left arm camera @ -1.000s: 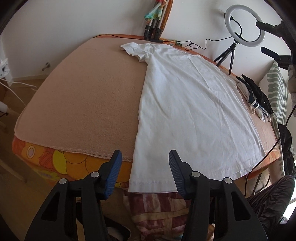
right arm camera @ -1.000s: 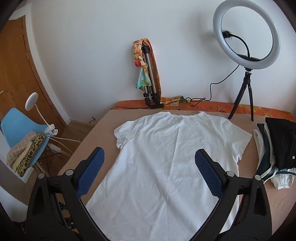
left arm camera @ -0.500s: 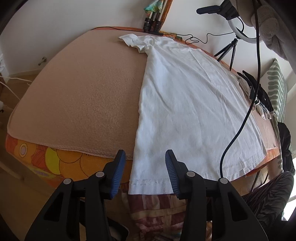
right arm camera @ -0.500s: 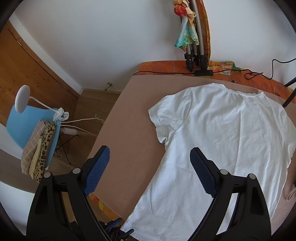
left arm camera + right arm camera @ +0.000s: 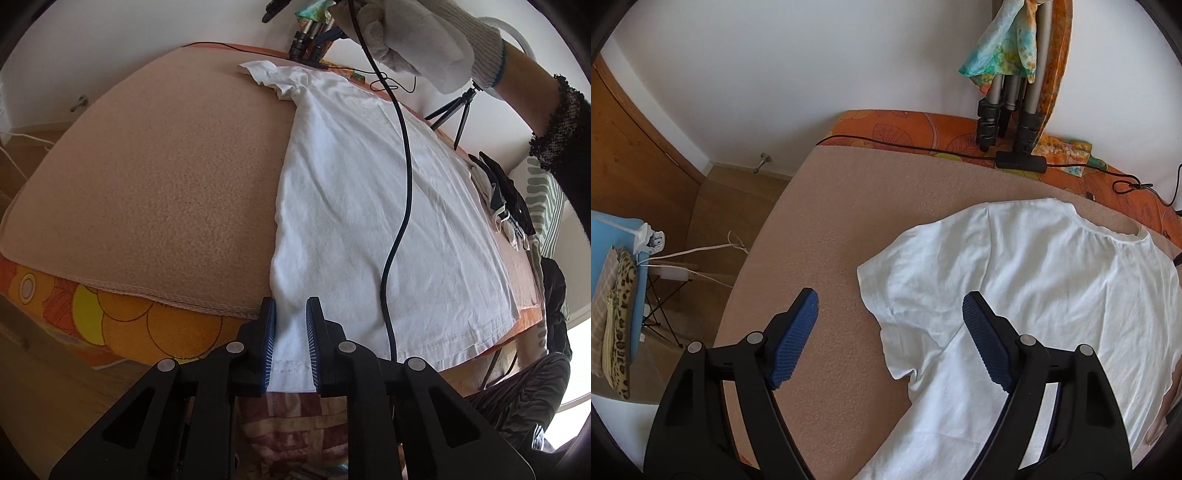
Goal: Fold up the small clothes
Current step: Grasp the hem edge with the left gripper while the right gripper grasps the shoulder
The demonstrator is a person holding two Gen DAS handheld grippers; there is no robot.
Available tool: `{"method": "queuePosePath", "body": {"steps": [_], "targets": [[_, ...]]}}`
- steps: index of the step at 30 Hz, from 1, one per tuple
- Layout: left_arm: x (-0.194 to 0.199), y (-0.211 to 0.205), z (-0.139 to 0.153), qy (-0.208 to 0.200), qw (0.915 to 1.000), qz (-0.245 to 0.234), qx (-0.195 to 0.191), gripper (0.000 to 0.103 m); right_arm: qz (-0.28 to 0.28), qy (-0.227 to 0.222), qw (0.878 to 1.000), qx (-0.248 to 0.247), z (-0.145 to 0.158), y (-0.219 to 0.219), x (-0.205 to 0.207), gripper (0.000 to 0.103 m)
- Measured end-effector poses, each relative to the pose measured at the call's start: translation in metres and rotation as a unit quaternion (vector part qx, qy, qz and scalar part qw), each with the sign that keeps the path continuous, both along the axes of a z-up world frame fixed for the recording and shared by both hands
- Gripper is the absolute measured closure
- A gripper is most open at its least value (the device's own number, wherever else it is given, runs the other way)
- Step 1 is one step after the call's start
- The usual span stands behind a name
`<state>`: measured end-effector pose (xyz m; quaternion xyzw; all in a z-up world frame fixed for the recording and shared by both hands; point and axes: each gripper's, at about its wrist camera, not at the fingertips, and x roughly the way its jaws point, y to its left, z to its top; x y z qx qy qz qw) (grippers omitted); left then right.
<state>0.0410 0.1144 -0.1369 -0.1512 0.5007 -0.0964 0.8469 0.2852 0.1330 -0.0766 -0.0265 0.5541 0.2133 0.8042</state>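
a: where is your white t-shirt (image 5: 373,206) right now?

b: it lies flat and spread on the tan blanket (image 5: 155,177) that covers the bed, with its bottom hem hanging over the near edge, above the orange flowered sheet (image 5: 122,325). the collar end is toward the far wall.

a: and your left gripper (image 5: 290,345)?

b: your left gripper has its blue pads on either side of the shirt's near corner at the hem, and the jaws are closing. the fabric sits between them and the pads look to be touching its edges, with the cloth bunched slightly between them.

a: what about the right one?

b: your right gripper (image 5: 890,334) hangs over the sleeve (image 5: 886,284) on the blanket side of the shirt. its jaws stand wide but are closing in. one pad is above bare blanket, the other above the shirt near the armpit. nothing is pinched there, and i cannot tell whether the pads touch the cloth.

a: anything else near you?

b: your gloved right hand (image 5: 424,40) shows at the top of the left wrist view, with a black cable (image 5: 402,177) trailing from it across the shirt. a pile of dark and white clothes (image 5: 502,195) lies beyond the shirt's far side. folded tripod legs (image 5: 1008,110) with a coloured scarf (image 5: 1001,48) draped on them stand by the wall.
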Motion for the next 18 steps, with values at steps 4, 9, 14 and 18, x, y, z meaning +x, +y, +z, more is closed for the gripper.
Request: {"method": "queuePosePath", "body": {"steps": [4, 9, 14, 18], "targets": [[0.001, 0.004, 0.001, -0.007, 0.9995, -0.003, -0.031, 0.097, 0.006, 0.01, 1.0, -0.014, -0.032, 0.019, 0.014, 0.022], [0.004, 0.004, 0.008, -0.028, 0.9985, -0.007, -0.046, 0.101, 0.024, 0.008, 0.999, -0.037, -0.057, 0.037, 0.026, 0.024], [0.008, 0.002, 0.007, -0.025, 0.9979, -0.012, -0.059, 0.102, 0.035, 0.012, 0.998, -0.055, -0.074, 0.046, 0.034, 0.024], [0.006, 0.0, 0.007, -0.031, 0.998, -0.02, -0.052, 0.103, 0.051, 0.0, 0.995, -0.088, -0.083, 0.054, 0.034, 0.027]]}}
